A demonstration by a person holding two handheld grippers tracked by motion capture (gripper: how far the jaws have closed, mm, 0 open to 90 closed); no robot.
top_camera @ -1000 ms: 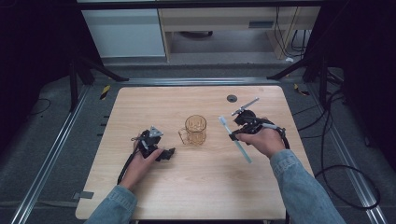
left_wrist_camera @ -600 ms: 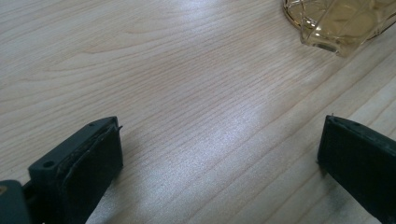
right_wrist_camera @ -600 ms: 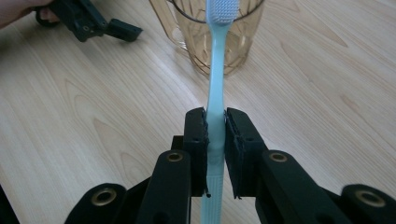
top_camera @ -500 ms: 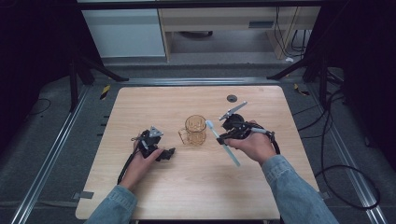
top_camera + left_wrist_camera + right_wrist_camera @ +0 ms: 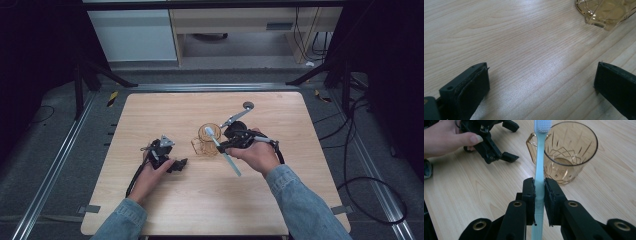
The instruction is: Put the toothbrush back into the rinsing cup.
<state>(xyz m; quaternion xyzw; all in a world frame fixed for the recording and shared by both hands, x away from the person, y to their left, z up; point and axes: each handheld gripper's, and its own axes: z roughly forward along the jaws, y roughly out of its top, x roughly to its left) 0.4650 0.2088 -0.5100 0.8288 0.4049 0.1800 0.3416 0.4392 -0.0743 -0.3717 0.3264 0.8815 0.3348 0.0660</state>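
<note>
At frame centre, the right gripper (image 5: 223,145) pinches a pale blue toothbrush (image 5: 539,173) mid-handle, bristles angled over the amber glass mug (image 5: 208,138), apparently for dropping in. Lower left, the left gripper (image 5: 172,162) rests on the wooden table (image 5: 150,115), jaws spread, idle.

I work at a pale wooden table (image 5: 165,200) set on grey floor (image 5: 60,115), metal rails (image 5: 45,185) along its sides. At the frame's top stands a white cabinet (image 5: 132,35); cables (image 5: 370,165) trail lower right. Edges lie dark.
</note>
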